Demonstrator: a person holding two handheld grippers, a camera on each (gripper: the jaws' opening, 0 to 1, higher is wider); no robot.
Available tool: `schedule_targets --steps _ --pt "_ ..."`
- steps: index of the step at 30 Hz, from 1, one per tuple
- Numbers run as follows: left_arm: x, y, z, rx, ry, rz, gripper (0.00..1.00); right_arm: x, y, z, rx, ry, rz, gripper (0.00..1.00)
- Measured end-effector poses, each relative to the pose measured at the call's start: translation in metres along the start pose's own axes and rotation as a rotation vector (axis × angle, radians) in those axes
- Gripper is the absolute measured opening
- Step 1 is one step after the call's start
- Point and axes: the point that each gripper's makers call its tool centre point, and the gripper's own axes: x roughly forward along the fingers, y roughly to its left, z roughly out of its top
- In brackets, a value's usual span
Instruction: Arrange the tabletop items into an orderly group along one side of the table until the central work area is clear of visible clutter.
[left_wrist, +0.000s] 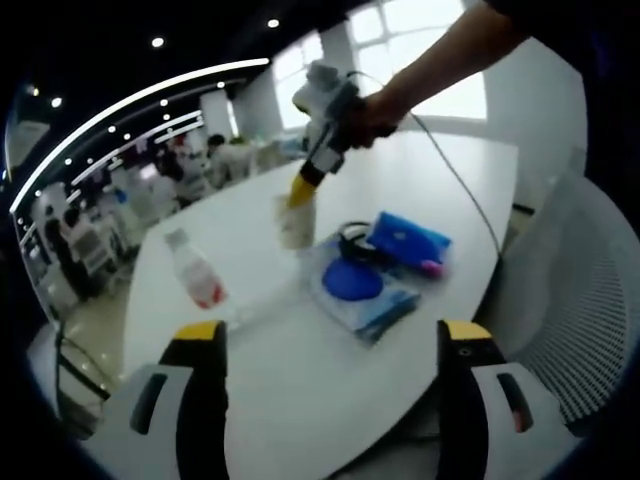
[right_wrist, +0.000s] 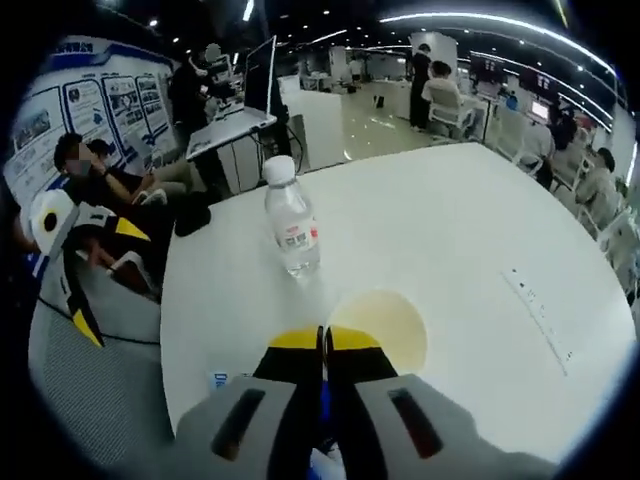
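Right gripper: jaws pressed together, and from the left gripper view they look to be pinching the rim of the paper cup, held just above the white table.
Cup from above: its yellowish mouth sits right beside the yellow tips; the pinch itself is blurred, so that's my best reading.
Left gripper: jaws spread wide, nothing between them, hovering over the near table edge.
Water bottle: upright, alone mid-table.
Cluster: blue pouch and blue plastic packet touching, black strap between.
Doing it well: keep the cup upright, set it just beside the cluster, release only once it's seated.
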Motion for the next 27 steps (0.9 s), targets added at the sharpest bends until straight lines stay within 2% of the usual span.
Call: schedule_targets --steps 3,11,20,27 --pt "0.0 0.0 0.0 0.0 0.001 0.001 0.83 0.005 0.005 0.003 -0.078 0.004 -0.001 0.0" --pt "0.001 0.001 0.003 -0.01 -0.007 0.006 0.83 0.014 0.016 0.008 -0.154 0.012 0.006 0.0" --pt "0.001 0.004 0.003 -0.024 -0.005 0.023 0.83 0.03 0.033 0.004 -0.258 0.063 0.042 0.0" --pt "0.001 0.006 0.003 -0.029 -0.002 0.03 0.83 0.043 0.035 0.008 -0.279 0.065 0.034 0.0"
